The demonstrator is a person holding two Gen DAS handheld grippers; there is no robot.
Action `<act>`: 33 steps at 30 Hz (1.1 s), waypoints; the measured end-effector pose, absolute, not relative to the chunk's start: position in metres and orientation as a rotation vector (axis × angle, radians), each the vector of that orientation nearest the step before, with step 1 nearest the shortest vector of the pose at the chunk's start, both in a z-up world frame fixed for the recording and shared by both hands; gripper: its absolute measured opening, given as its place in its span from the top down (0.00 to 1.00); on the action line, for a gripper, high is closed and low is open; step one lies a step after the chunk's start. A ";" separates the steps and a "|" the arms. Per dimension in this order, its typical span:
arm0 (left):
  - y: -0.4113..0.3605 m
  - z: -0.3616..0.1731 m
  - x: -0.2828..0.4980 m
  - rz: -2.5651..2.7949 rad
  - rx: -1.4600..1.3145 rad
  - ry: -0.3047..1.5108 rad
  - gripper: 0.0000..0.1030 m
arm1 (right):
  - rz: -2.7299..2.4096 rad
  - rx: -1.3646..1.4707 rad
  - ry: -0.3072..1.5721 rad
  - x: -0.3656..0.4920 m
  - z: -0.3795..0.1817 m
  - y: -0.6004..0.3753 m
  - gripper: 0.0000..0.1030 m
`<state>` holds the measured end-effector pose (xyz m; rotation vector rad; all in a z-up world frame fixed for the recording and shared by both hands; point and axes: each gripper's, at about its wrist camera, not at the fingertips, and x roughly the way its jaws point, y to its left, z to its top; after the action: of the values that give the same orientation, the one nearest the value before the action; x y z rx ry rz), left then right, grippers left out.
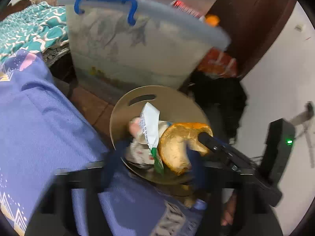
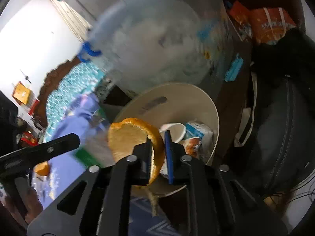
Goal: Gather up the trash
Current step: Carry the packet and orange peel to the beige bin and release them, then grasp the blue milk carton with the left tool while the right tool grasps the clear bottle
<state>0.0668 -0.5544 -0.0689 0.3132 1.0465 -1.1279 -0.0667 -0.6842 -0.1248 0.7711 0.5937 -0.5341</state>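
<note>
A round beige trash bin (image 1: 167, 96) (image 2: 196, 100) stands on the floor beside the bed, holding wrappers (image 1: 149, 125) and a paper cup (image 2: 177, 131). My right gripper (image 2: 159, 153) is shut on a large orange peel (image 2: 128, 135) at the bin's rim; the peel and gripper also show in the left wrist view (image 1: 179, 147). My left gripper (image 1: 155, 163) is open near the bin's near rim, its blue fingers blurred. A second peel piece (image 2: 41, 169) lies on the bedsheet.
A translucent plastic storage tub (image 1: 137, 45) with blue handles stands just behind the bin. A purple bedsheet (image 1: 39, 118) fills the left. Black bags (image 2: 285, 118) and orange packets (image 2: 271, 25) lie right of the bin. A black device (image 1: 279, 147) with a green light stands at right.
</note>
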 end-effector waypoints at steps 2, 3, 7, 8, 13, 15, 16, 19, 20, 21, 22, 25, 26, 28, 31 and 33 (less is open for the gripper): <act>-0.556 -0.080 0.069 -1.114 0.328 1.079 0.36 | -0.534 0.784 0.572 -0.070 -0.127 -0.684 0.55; -0.551 -0.082 0.070 -1.118 0.317 1.091 0.36 | -0.542 0.774 0.557 -0.073 -0.126 -0.682 0.39; -0.520 -0.081 0.075 -1.109 0.292 1.087 0.36 | -0.571 0.747 0.500 -0.083 -0.116 -0.672 0.36; -0.510 -0.080 0.075 -1.107 0.277 1.090 0.36 | -0.565 0.756 0.496 -0.083 -0.115 -0.669 0.36; -0.452 -0.068 0.070 -1.094 0.252 1.049 0.36 | -0.504 0.745 0.488 -0.074 -0.104 -0.640 0.36; -0.420 -0.064 0.069 -1.071 0.243 1.035 0.36 | -0.470 0.733 0.493 -0.065 -0.099 -0.625 0.36; -0.407 -0.063 0.069 -1.058 0.239 1.031 0.36 | -0.445 0.729 0.498 -0.059 -0.096 -0.617 0.36; -0.354 -0.059 0.072 -0.991 0.216 1.006 0.36 | -0.375 0.712 0.526 -0.038 -0.093 -0.590 0.36; -0.333 -0.058 0.074 -0.962 0.202 0.997 0.36 | -0.347 0.704 0.538 -0.029 -0.092 -0.579 0.36; -0.318 -0.057 0.076 -0.942 0.191 0.994 0.36 | -0.319 0.696 0.551 -0.020 -0.092 -0.567 0.36; -0.296 -0.058 0.078 -0.909 0.173 0.994 0.36 | -0.297 0.690 0.561 -0.013 -0.092 -0.558 0.36; -0.232 -0.063 0.084 -0.811 0.122 1.003 0.36 | -0.197 0.648 0.616 0.018 -0.094 -0.517 0.36; -0.207 -0.066 0.087 -0.772 0.099 1.009 0.36 | -0.164 0.628 0.635 0.030 -0.095 -0.501 0.36; -0.167 -0.068 0.093 -0.698 0.051 1.013 0.36 | -0.108 0.600 0.665 0.046 -0.096 -0.475 0.36; -0.104 -0.065 0.106 -0.572 -0.022 0.995 0.36 | -0.022 0.544 0.712 0.073 -0.097 -0.431 0.36; -0.068 -0.061 0.117 -0.479 -0.047 0.972 0.35 | 0.024 0.516 0.740 0.088 -0.099 -0.405 0.36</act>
<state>0.1168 -0.0685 -0.0607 -0.0468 0.9716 -0.4789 0.0878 -0.4045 -0.0986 0.5156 0.7401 0.0239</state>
